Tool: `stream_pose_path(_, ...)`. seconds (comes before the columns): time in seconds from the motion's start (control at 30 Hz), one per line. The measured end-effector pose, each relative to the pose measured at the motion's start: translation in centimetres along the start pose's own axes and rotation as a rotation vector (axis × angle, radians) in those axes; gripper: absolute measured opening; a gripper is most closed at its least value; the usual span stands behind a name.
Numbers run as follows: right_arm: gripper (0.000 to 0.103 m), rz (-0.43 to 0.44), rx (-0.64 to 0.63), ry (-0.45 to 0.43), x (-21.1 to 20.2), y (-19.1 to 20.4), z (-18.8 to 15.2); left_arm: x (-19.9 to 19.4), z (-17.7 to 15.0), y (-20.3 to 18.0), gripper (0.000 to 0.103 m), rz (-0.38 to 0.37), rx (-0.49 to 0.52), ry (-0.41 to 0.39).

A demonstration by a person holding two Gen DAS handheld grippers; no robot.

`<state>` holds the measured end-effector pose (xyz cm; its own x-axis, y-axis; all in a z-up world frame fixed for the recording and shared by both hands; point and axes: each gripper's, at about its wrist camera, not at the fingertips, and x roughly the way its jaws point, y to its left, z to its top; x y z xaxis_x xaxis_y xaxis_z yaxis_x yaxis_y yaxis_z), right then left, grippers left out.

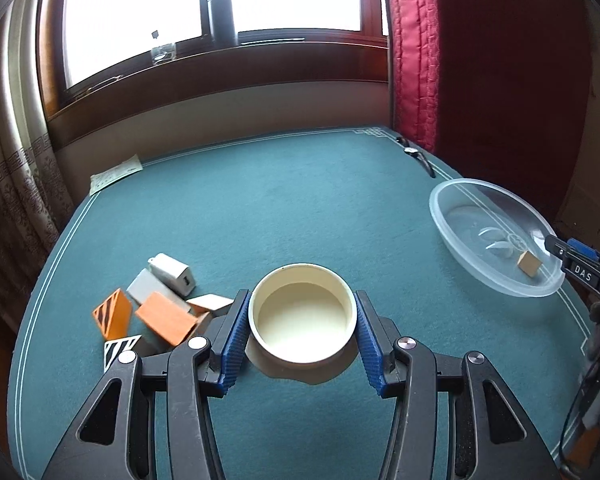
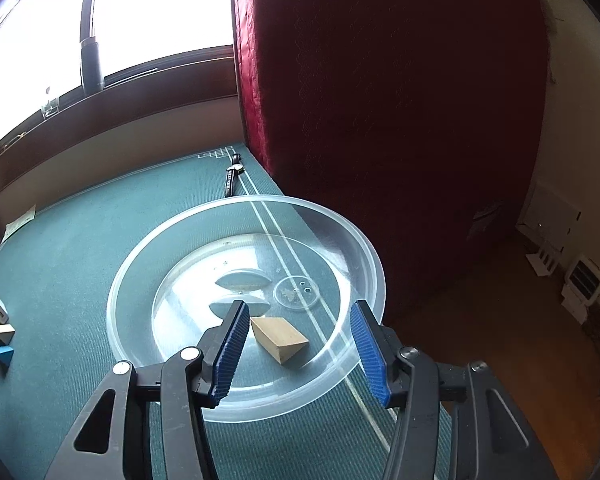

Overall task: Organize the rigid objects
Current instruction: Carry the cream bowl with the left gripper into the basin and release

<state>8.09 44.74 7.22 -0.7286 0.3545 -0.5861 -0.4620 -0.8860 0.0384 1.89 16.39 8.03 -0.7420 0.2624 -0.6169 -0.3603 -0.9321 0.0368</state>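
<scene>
My left gripper [image 1: 302, 322] is shut on a cream round cup [image 1: 302, 316], its blue pads against both sides of the rim, held above the green table [image 1: 260, 208]. A pile of blocks lies left of it: an orange block [image 1: 166, 322], a grey block [image 1: 150, 288], a white charger [image 1: 172, 272] and striped orange pieces [image 1: 112, 314]. My right gripper [image 2: 298, 344] is open and empty over the near part of a clear plastic bowl [image 2: 244, 304]. A wooden block [image 2: 280, 338] lies in the bowl between the fingers and also shows in the left wrist view [image 1: 529, 265].
A wristwatch [image 2: 232, 174] lies at the table's far right edge beside a red curtain [image 2: 380, 120]. A paper slip [image 1: 116, 174] lies at the far left corner. A dark flask [image 1: 222, 16] and a glass [image 1: 164, 54] stand on the windowsill. The table's right edge drops to the floor.
</scene>
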Motion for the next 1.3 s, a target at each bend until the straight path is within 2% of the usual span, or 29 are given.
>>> stream_pose_path(0.23, 0.056, -0.006, 0.049, -0.002, 0.3, -1.3, 0.0, 0.6, 1.5, -4.3, 0.051, -0.093, 0.063, -0.019)
stream_pose_path(0.6, 0.059, -0.004, 0.053, 0.017, 0.7, -1.5, -0.1, 3.4, 3.8, -8.7, 0.051, -0.211, 0.090, 0.015)
stream_pose_path(0.97, 0.060, -0.004, 0.068, 0.013, 0.5, -2.0, 0.0, 5.0, 5.3, -12.2, 0.051, -0.273, 0.126, 0.011)
stream_pose_path(1.3, 0.061, -0.005, 0.075, 0.011, 0.7, -2.3, 0.4, 5.2, 5.5, -13.4, 0.051, -0.294, 0.141, 0.014)
